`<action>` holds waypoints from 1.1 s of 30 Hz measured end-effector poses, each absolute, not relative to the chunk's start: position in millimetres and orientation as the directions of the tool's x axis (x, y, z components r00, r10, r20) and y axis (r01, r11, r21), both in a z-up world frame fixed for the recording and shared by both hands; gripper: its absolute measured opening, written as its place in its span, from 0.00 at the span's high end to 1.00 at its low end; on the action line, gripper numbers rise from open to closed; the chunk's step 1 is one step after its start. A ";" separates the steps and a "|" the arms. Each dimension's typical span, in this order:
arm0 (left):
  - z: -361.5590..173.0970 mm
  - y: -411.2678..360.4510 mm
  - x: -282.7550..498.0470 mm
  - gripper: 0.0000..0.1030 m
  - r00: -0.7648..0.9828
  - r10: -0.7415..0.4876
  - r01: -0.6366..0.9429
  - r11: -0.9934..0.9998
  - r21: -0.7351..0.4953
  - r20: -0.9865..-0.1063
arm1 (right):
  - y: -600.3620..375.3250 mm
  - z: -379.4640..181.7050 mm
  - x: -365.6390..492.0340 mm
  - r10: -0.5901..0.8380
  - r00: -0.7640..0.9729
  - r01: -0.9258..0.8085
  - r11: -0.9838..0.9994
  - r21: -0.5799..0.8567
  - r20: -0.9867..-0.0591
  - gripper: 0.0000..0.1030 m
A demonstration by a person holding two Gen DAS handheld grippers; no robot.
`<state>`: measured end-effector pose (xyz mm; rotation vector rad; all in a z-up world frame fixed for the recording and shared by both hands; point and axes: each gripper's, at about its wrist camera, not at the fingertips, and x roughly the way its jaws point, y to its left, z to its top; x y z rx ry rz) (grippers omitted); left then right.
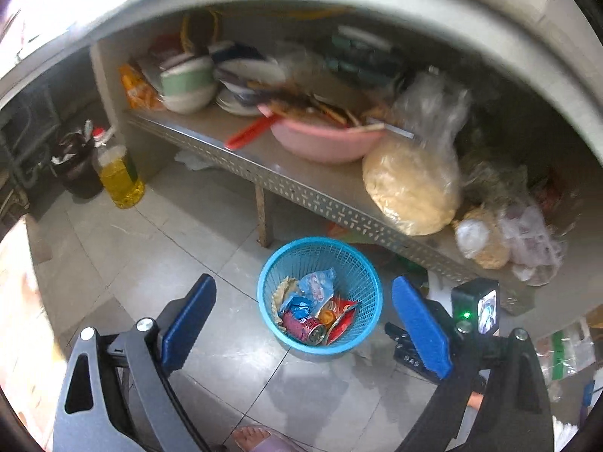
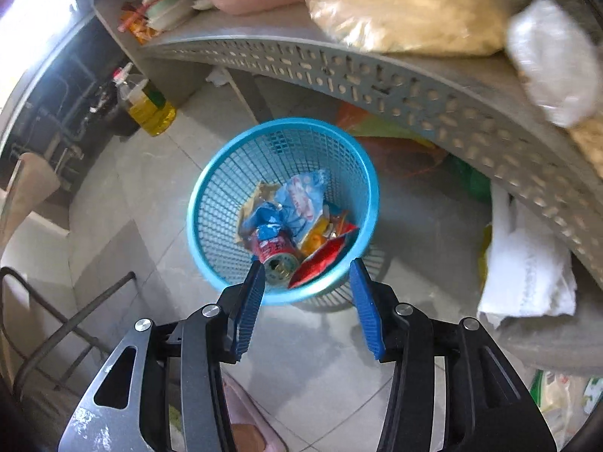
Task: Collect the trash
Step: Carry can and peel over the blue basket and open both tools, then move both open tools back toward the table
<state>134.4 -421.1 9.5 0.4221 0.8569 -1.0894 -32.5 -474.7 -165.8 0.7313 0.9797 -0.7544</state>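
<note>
Both hand-held grippers gape (empty) above the blue basket point(image 2: 211, 196); can point(image 2: 277, 258) inside.

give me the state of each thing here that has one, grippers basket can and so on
left gripper: open, empty
right gripper: open, empty, above the basket's near rim
blue basket: upright on the floor, partly filled with trash
red can: lying on its side in the basket
oil bottle: upright, capped
pink basin: upright on the shelf, holding items

A home kitchen storage corner: a perforated metal shelf point(image 1: 309, 196) carries stacked bowls point(image 1: 186, 84), a pink basin point(image 1: 320, 143) and bagged food point(image 1: 410, 184); beyond its left end, a cooking-oil bottle point(image 1: 118, 177) stands on the tiled floor point(image 1: 181, 233).
</note>
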 end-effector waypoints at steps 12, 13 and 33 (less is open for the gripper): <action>72.0 -229.7 100.9 0.06 0.377 -0.682 0.828 0.551 -0.101 -0.627 | -402.0 -70.3 -27.9 -0.196 0.541 0.678 0.677 0.286 -0.818 0.55; 74.1 -215.3 97.7 0.06 0.394 -0.680 0.821 0.563 -0.096 -0.618 | -394.6 -58.4 -23.1 -0.182 0.570 0.649 0.698 0.303 -0.801 0.54; 55.2 51.3 21.8 0.06 0.751 -0.288 0.448 0.884 0.138 -0.594 | -216.7 -2.6 108.4 0.280 0.622 0.094 0.900 0.425 -0.732 0.38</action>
